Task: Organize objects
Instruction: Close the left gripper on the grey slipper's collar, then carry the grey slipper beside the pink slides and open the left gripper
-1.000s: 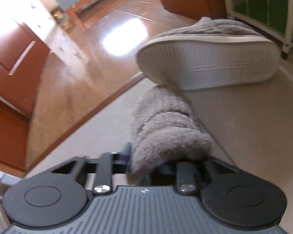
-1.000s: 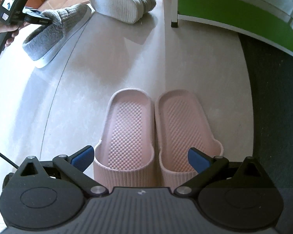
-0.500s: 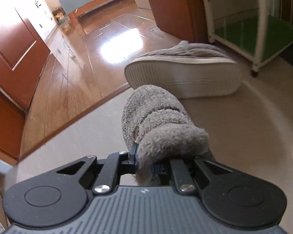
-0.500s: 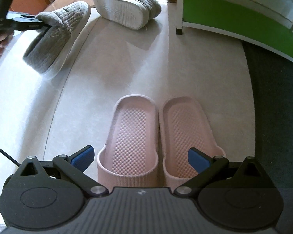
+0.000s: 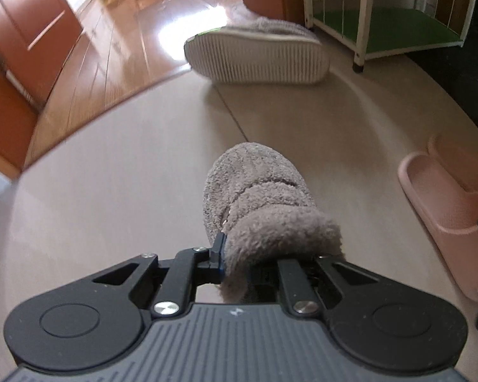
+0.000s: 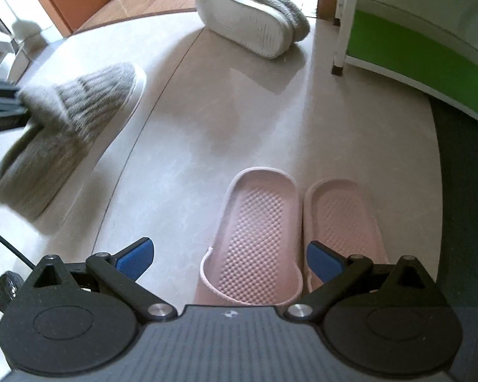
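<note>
My left gripper (image 5: 239,254) is shut on the fuzzy cuff of a grey knit slipper (image 5: 255,197) and holds it above the pale floor; the slipper shows blurred in the right wrist view (image 6: 63,133) at the left. The second grey slipper (image 5: 258,54) lies on its side, white sole facing me, near the wood floor edge; it also shows in the right wrist view (image 6: 251,22). My right gripper (image 6: 229,258) is open and empty, over the heel end of a pair of pink slides (image 6: 258,238) standing side by side. One pink slide (image 5: 446,210) shows at the right of the left wrist view.
A white shelf frame with a green base (image 6: 414,57) stands at the back right, its leg (image 6: 336,70) near the overturned slipper. A dark mat (image 6: 462,191) lies at the right. Wood floor (image 5: 111,63) and orange-brown doors lie beyond the pale floor.
My left gripper has carried the grey slipper back from the overturned slipper and toward the pink slides. My right gripper has shifted left, so the slides now sit to its right.
</note>
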### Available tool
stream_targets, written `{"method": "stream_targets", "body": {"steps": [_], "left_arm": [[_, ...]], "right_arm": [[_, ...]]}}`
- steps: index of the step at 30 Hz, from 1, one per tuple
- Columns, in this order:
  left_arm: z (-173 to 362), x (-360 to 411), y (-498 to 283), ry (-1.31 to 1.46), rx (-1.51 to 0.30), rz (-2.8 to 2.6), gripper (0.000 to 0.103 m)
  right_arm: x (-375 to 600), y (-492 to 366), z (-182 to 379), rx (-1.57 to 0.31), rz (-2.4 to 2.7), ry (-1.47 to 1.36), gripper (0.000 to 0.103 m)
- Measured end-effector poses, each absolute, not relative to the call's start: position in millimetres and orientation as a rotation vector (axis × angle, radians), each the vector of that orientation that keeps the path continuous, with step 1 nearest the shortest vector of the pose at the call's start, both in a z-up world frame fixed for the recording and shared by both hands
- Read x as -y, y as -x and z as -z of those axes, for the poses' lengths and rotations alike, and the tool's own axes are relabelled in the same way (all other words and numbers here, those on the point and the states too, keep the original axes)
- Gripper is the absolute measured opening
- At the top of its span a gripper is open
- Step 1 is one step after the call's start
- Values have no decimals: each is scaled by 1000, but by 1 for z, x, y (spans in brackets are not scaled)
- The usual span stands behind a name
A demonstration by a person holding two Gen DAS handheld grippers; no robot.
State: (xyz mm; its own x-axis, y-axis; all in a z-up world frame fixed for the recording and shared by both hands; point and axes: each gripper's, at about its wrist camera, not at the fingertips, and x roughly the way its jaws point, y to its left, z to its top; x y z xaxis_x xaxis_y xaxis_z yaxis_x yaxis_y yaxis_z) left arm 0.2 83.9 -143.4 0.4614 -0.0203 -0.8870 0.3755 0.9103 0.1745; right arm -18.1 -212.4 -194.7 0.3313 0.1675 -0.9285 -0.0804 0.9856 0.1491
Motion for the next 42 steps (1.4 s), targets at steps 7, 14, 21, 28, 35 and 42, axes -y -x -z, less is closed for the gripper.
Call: {"method": "stream_targets", "body": {"steps": [7,14,21,28,35,42], "left_arm": [[143,-98,34,-312,-1124,245,16],[144,-105,57,-221,-1222,332,39],[129,-116,64,-262,-1150,351,76],[131,-127,52,-223,-1184,311,78],[127,-152,50,-250,-1134,234,80],[130,-187,37,-120,-1123,175,80]], "right_arm": [[188,14,199,-1237,-220,-30,103],[161,17,200,-1232,-326,50,103],[135,14,195,-1187,-505,234,103],[110,1,183,-1102,-718,369,103],[63,-12,180,-893,-1055,847,103],[20,-20,191,-593,-1419,1413,103]]}}
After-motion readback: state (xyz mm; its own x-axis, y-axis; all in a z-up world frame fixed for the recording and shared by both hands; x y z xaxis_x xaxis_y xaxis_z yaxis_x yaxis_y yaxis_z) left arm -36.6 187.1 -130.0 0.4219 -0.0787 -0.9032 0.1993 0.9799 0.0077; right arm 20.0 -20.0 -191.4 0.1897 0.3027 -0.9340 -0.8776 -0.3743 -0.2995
